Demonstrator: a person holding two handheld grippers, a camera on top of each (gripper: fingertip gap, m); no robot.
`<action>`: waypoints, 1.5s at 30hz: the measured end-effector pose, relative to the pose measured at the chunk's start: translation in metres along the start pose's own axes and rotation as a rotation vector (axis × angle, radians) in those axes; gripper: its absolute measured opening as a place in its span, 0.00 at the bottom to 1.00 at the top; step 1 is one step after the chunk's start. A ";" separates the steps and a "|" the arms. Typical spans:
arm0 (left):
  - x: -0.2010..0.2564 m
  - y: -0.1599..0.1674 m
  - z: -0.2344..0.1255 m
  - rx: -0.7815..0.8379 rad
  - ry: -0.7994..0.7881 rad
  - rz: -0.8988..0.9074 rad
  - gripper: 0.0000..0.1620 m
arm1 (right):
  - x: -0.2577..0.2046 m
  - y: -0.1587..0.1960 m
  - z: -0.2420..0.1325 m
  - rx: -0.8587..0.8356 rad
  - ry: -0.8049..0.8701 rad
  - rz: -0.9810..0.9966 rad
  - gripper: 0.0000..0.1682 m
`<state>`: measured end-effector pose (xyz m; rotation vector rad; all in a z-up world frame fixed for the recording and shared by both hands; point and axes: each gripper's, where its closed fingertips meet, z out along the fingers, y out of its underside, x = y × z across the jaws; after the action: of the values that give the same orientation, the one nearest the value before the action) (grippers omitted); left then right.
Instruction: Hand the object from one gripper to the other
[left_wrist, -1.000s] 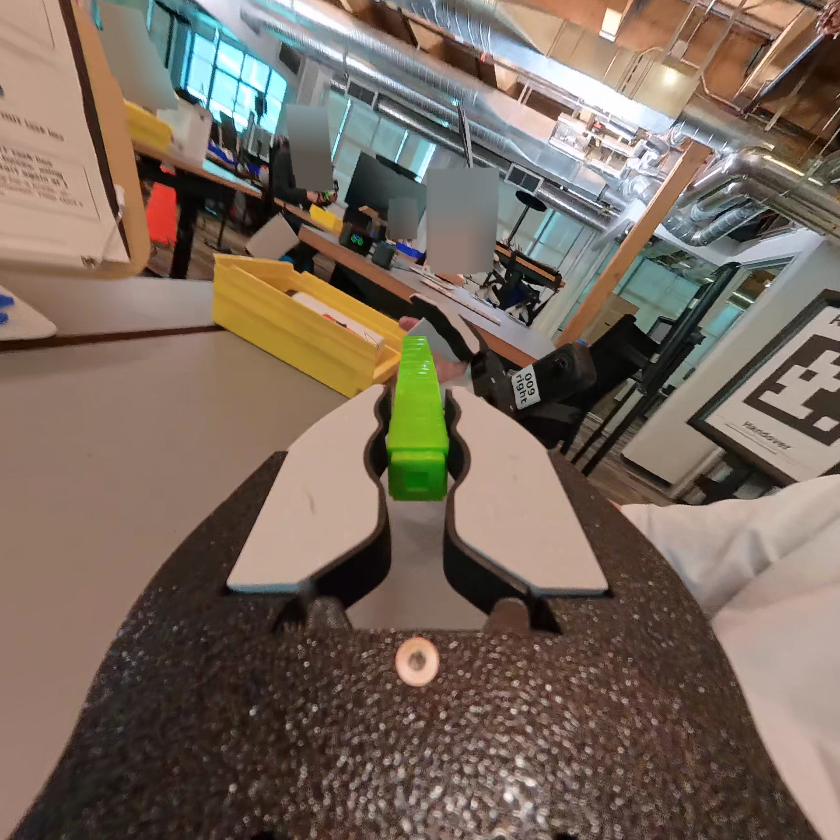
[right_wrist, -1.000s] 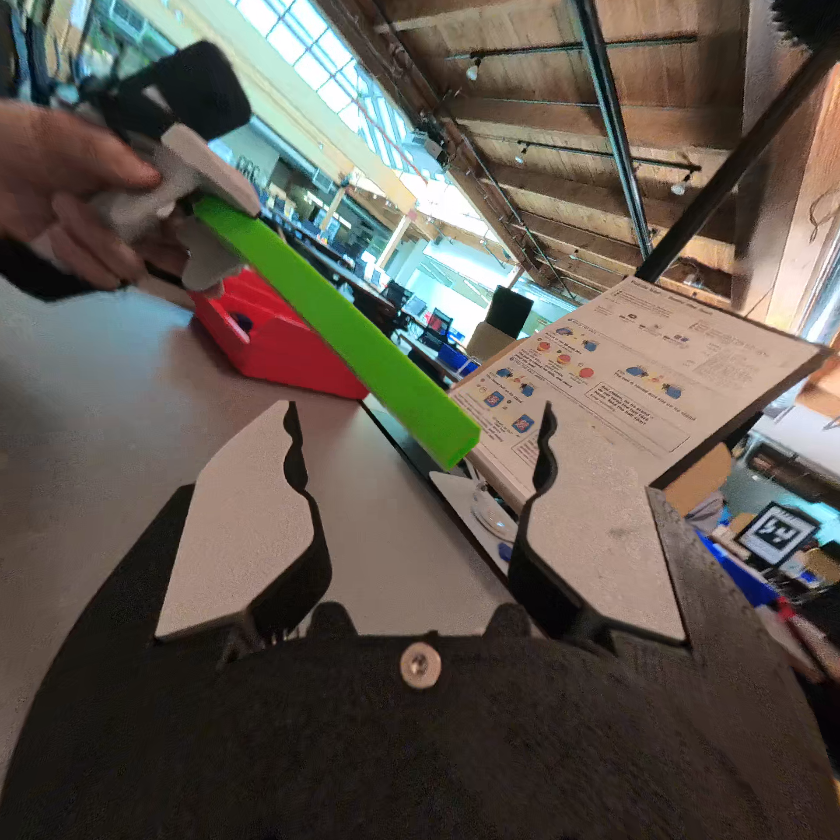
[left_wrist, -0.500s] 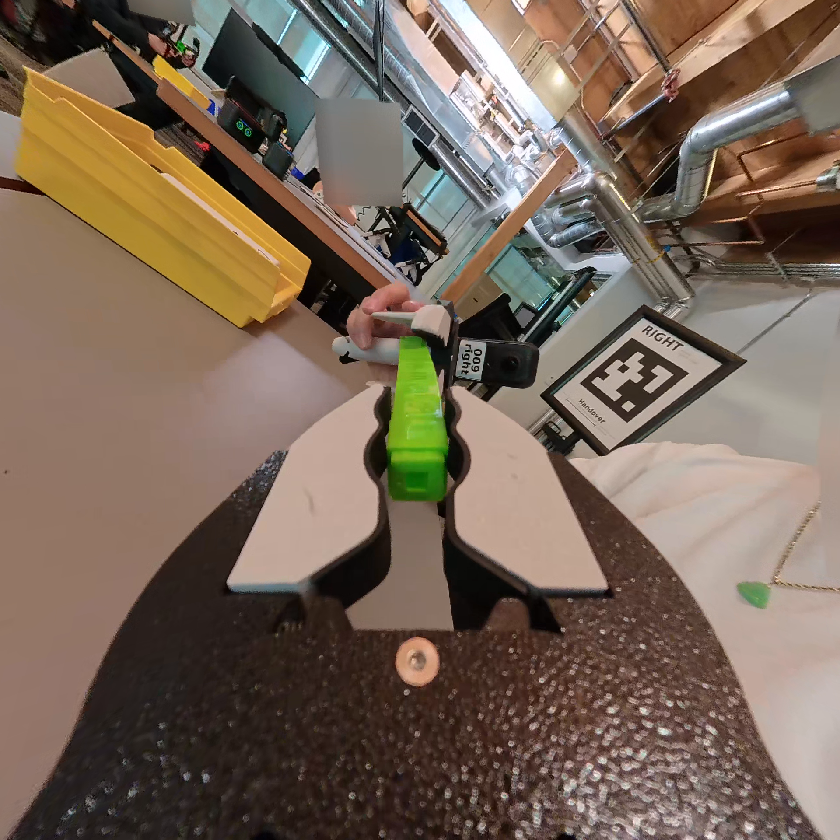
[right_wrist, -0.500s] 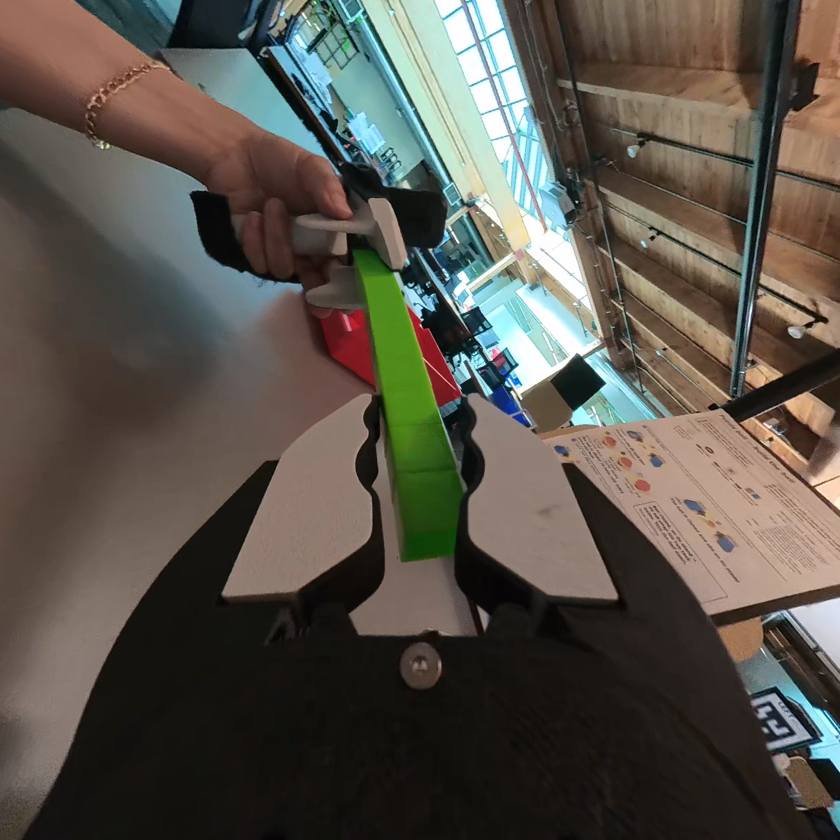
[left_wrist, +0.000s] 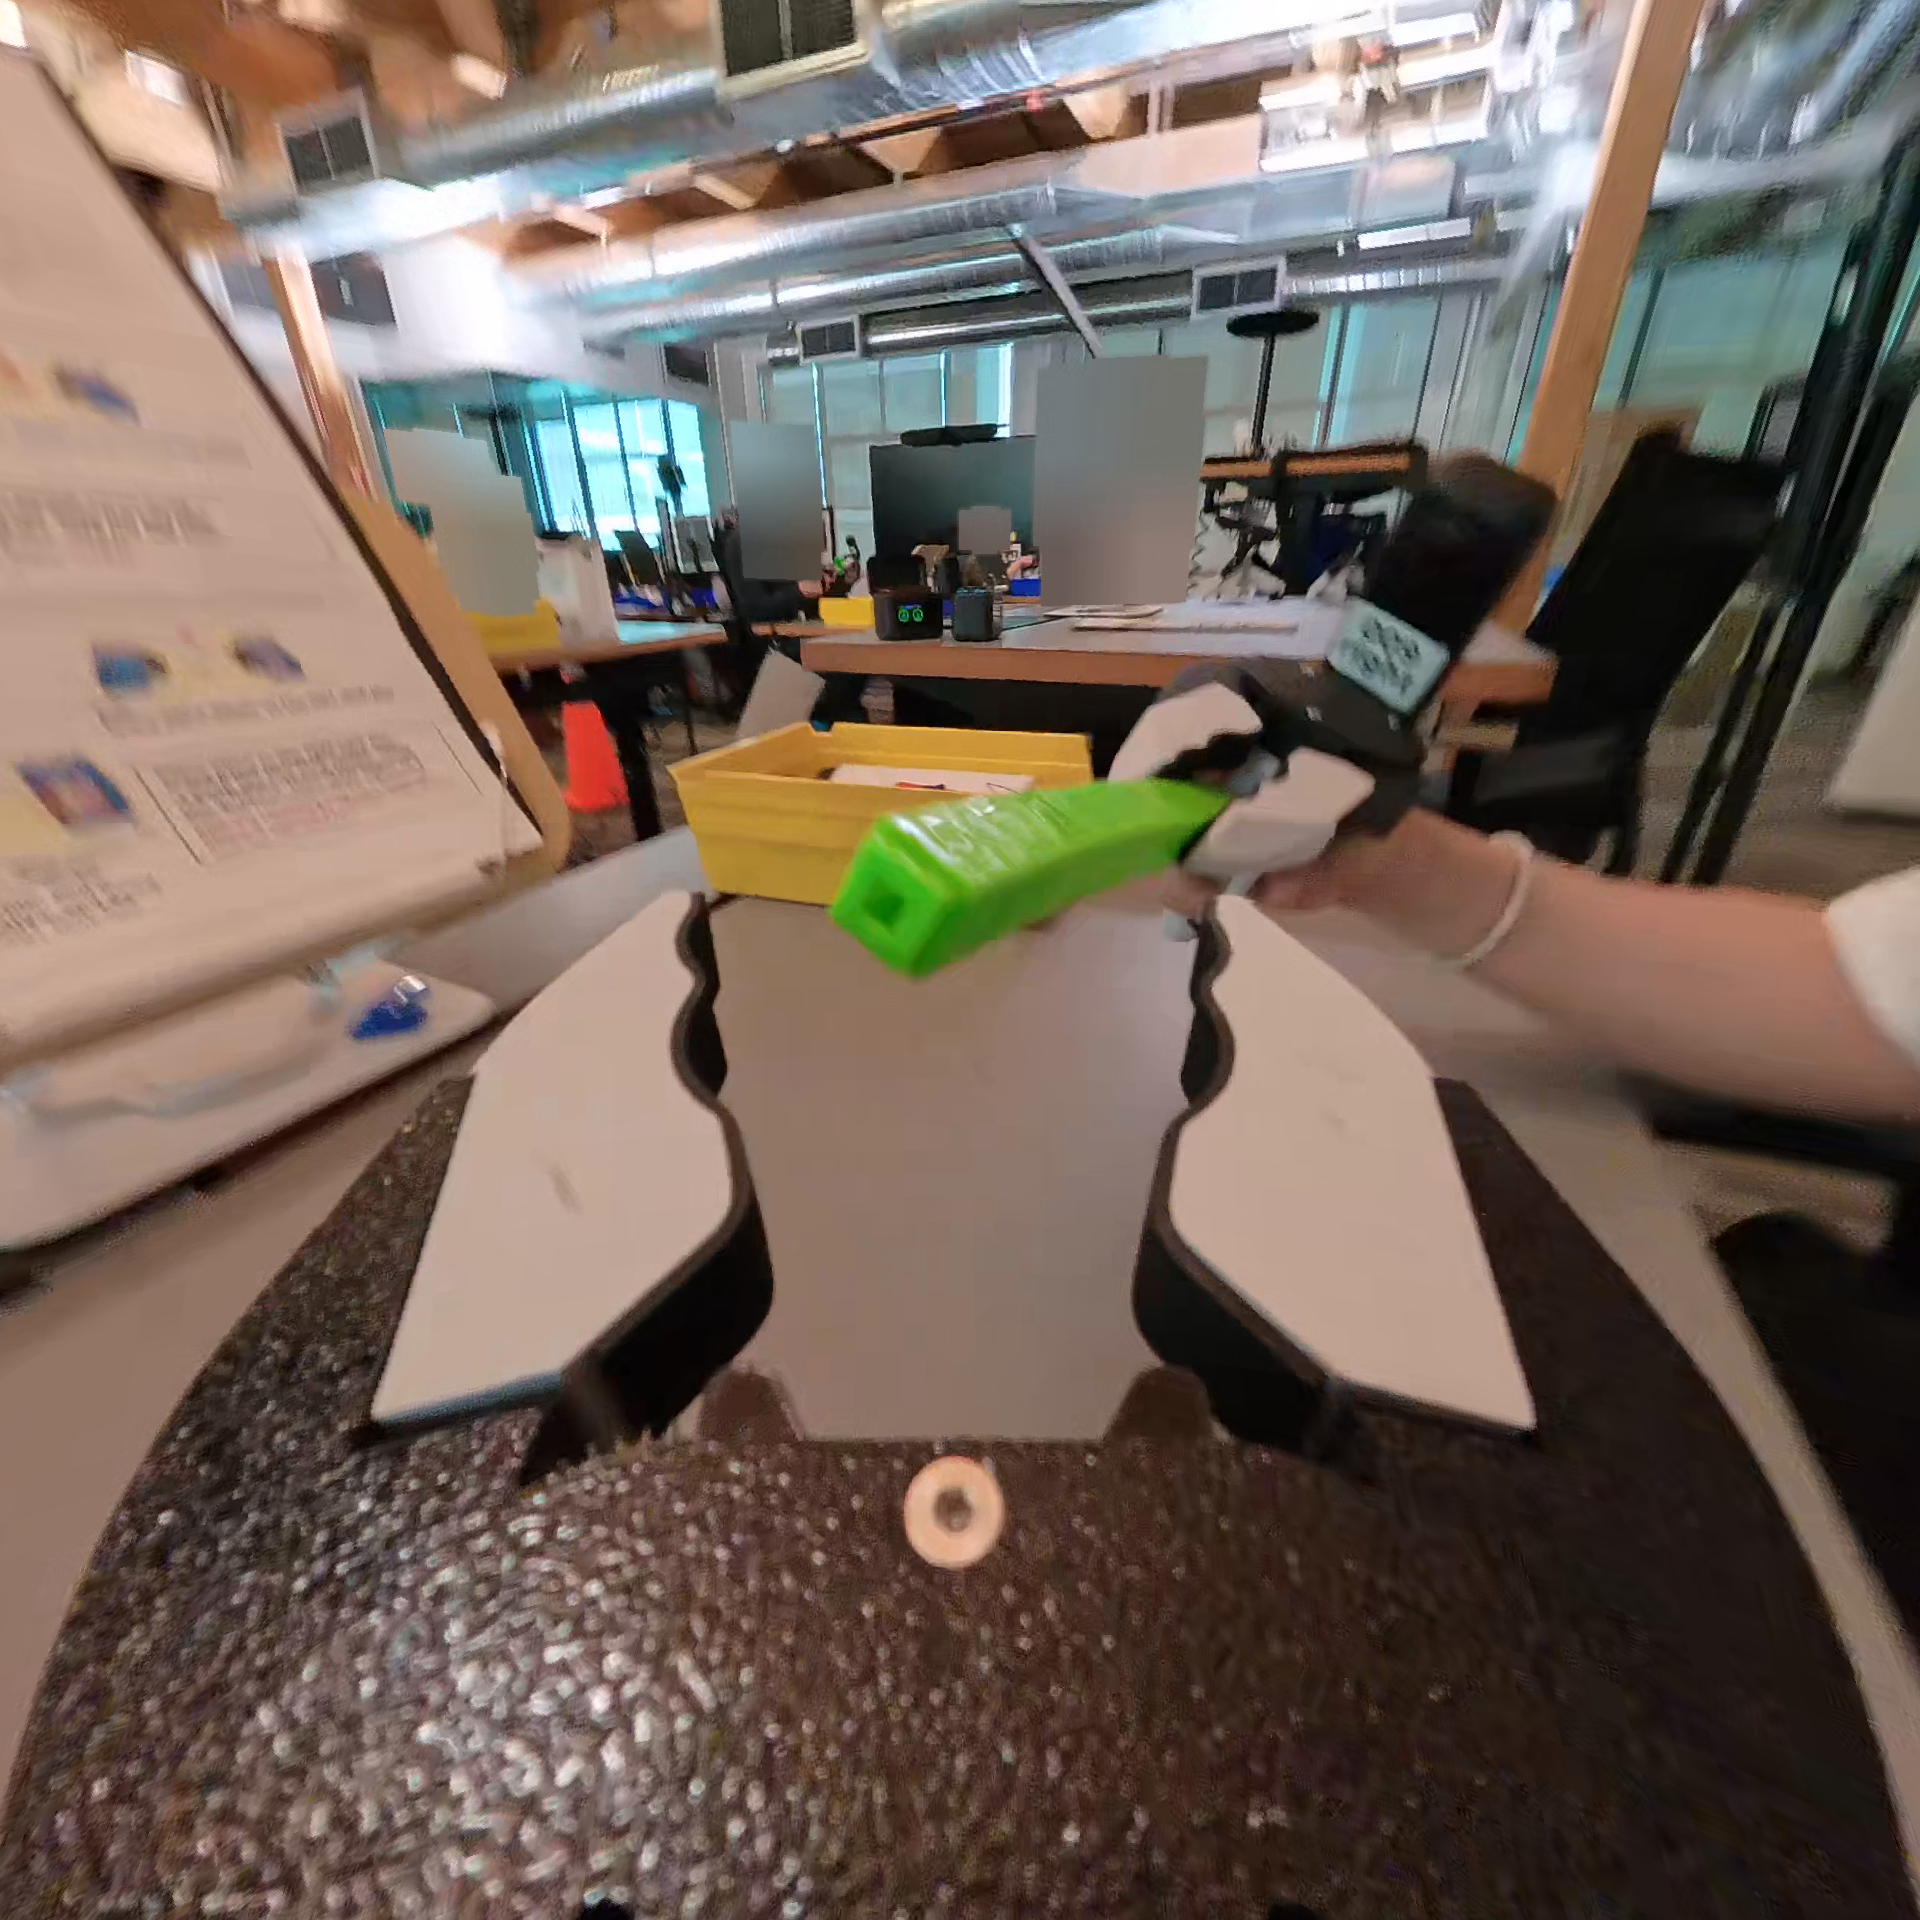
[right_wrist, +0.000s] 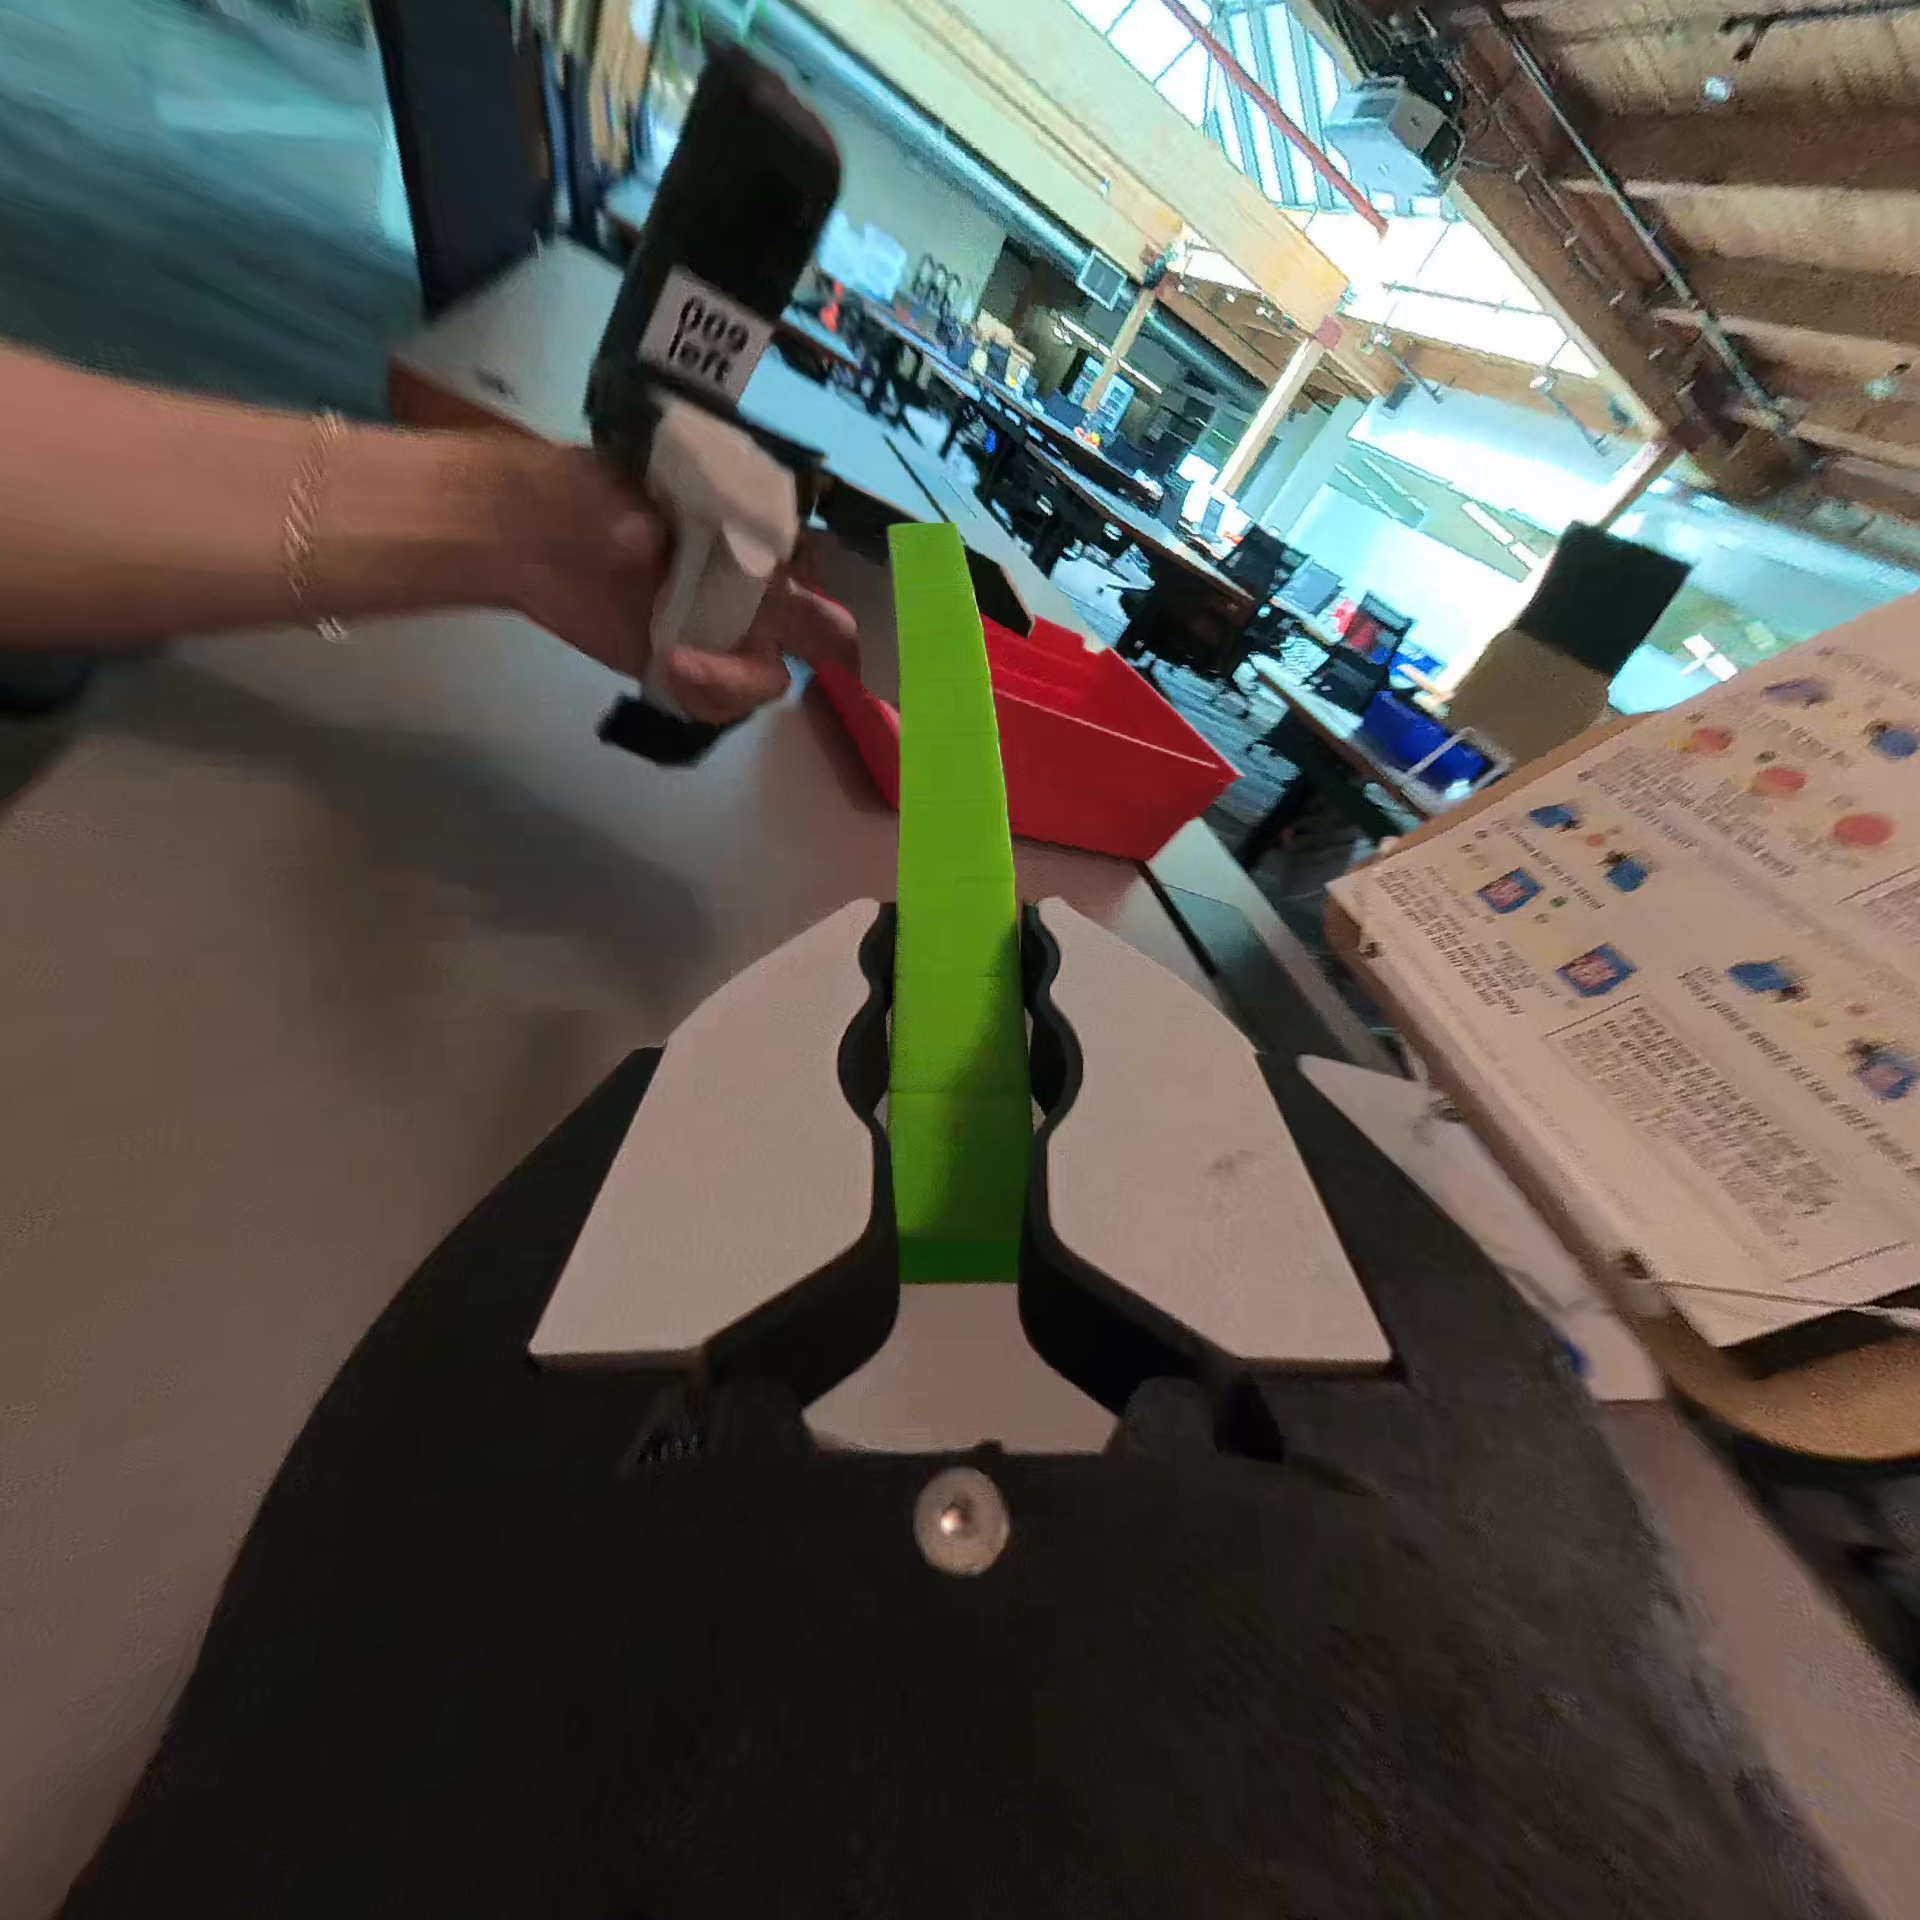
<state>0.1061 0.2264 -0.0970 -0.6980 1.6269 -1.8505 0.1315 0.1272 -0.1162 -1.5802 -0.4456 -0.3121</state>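
My right gripper is shut on a long bright green bar; both pads press its near end and it points away from me. In the left wrist view the same green bar hangs in the air ahead, held at its far end by the right gripper in a person's hand. My left gripper is open, its fingers wide apart with nothing between them; the bar's free end floats just above and beyond the fingertips. In the right wrist view the left gripper is beside the bar's far tip, apart from it.
A yellow bin stands on the grey table ahead of the left gripper. A red bin sits behind the bar. A tilted instruction board stands on the right, and it shows at the left of the left wrist view.
My right gripper closed on the green bar while the left still held it. My left gripper then opened, let go of the bar and drew back; the bar stays in the right gripper.
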 end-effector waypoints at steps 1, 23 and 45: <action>0.004 0.000 0.000 0.004 0.002 0.081 0.54 | 0.002 -0.003 -0.002 0.029 -0.020 0.084 0.13; 0.054 0.010 0.047 0.170 0.205 -0.158 0.15 | -0.017 -0.029 0.023 0.355 -0.196 0.644 0.13; 0.035 0.093 0.052 -0.722 -0.215 0.124 0.13 | -0.020 -0.052 0.044 0.070 0.182 0.025 0.27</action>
<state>0.1257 0.1561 -0.1827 -1.0172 2.1310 -1.0280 0.0865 0.1704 -0.0825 -1.4733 -0.2929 -0.4131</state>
